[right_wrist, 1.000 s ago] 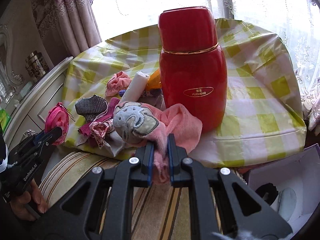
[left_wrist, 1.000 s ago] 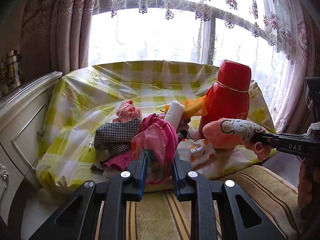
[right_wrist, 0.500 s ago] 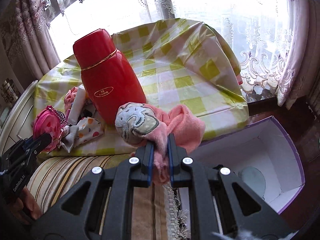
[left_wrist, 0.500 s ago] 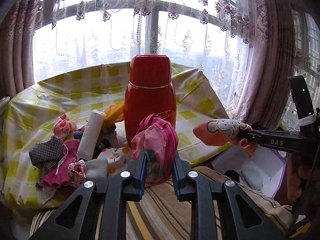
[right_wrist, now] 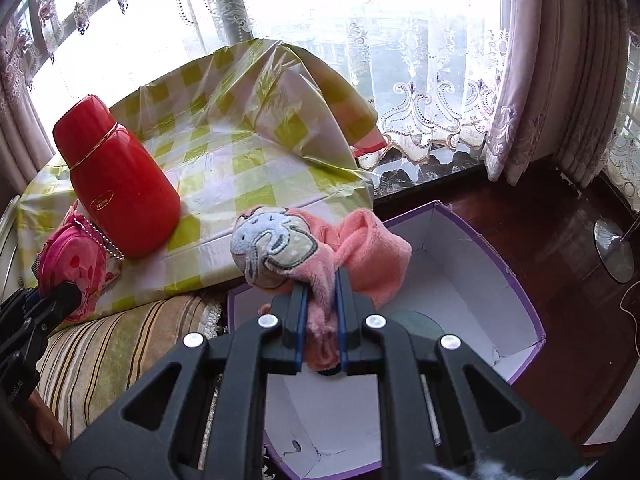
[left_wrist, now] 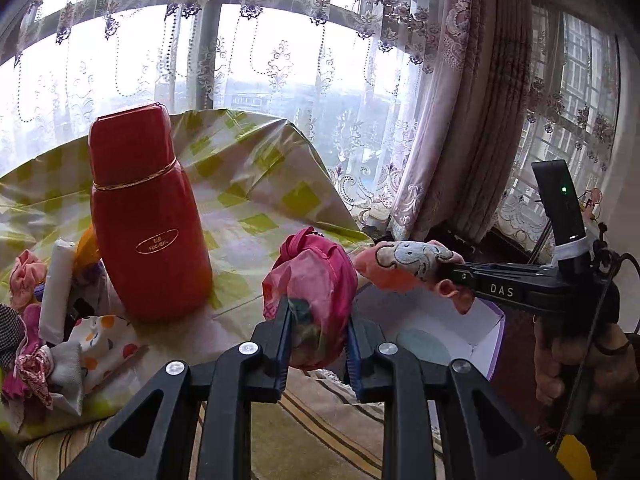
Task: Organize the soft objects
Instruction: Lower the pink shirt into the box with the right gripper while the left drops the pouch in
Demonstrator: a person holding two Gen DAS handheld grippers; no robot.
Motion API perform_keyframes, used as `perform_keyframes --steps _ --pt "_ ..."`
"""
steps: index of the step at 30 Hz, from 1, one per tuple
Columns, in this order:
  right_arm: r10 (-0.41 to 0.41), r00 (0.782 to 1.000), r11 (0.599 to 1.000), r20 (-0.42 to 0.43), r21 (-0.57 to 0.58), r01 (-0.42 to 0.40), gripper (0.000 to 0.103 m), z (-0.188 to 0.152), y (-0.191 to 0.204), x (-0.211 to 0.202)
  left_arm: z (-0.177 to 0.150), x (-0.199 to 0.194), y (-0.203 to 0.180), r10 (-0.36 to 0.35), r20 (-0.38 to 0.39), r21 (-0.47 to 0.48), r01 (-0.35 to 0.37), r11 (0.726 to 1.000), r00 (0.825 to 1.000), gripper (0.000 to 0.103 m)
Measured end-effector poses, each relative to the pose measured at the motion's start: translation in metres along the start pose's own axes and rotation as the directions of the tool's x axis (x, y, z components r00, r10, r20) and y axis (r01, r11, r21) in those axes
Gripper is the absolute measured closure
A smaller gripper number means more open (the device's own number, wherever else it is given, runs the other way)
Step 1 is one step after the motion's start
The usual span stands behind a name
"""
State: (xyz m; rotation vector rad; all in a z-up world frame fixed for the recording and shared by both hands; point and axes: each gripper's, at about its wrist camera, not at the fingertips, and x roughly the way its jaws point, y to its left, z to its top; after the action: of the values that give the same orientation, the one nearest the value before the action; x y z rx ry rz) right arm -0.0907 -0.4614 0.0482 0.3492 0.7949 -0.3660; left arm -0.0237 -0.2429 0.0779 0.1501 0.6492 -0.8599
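My left gripper (left_wrist: 316,312) is shut on a pink fabric pouch (left_wrist: 316,280) and holds it in the air by the table's right edge; the pouch also shows in the right wrist view (right_wrist: 72,264). My right gripper (right_wrist: 320,292) is shut on a pink plush cloth with a grey elephant patch (right_wrist: 280,244), held above an open white box with purple edges (right_wrist: 480,280). The cloth also shows in the left wrist view (left_wrist: 408,264). A heap of small soft items (left_wrist: 44,320) lies on the table's left.
A red thermos (left_wrist: 148,216) stands on the yellow checked tablecloth (left_wrist: 256,200). A striped cushion (right_wrist: 104,352) lies in front of the table. The box sits on a dark wood floor (right_wrist: 580,300). Lace curtains hang by the window behind.
Both grippers have swung to the right with their loads. The right gripper now holds the elephant cloth over the open box; the left has moved from the heap to the table's right edge.
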Motion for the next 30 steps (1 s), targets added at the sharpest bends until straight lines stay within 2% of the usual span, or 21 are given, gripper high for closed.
perform_keyframes --steps 5,9,11,13,24,30 --pt "-0.024 1.0 0.999 0.001 0.036 0.024 0.085 0.001 -0.019 -0.003 0.003 0.012 -0.016 -0.089 -0.027 0.004 0.089 0.996 0.996 0.066" --pt "-0.017 1.0 0.999 -0.012 0.043 0.017 0.08 0.003 -0.024 0.001 0.002 0.018 -0.018 -0.09 -0.048 0.007 0.091 0.996 0.995 0.045" --pt "-0.015 1.0 0.999 -0.015 0.043 0.016 0.07 0.002 -0.024 0.002 0.0 0.018 -0.016 -0.087 -0.056 0.001 0.087 0.996 0.995 0.045" --pt "-0.009 1.0 0.999 -0.016 0.043 0.01 0.057 0.001 -0.023 0.003 -0.002 0.017 -0.013 -0.076 -0.061 -0.009 0.076 0.997 0.995 0.045" --pt "0.056 0.998 0.998 -0.036 -0.016 -0.056 0.055 -0.004 0.001 0.003 -0.009 0.013 0.006 -0.052 -0.073 -0.071 0.047 0.996 0.996 0.045" --pt "0.09 0.993 0.993 -0.075 -0.07 -0.095 0.055 -0.011 0.031 0.009 -0.014 0.006 0.029 0.007 -0.091 -0.143 -0.02 0.99 0.996 0.045"
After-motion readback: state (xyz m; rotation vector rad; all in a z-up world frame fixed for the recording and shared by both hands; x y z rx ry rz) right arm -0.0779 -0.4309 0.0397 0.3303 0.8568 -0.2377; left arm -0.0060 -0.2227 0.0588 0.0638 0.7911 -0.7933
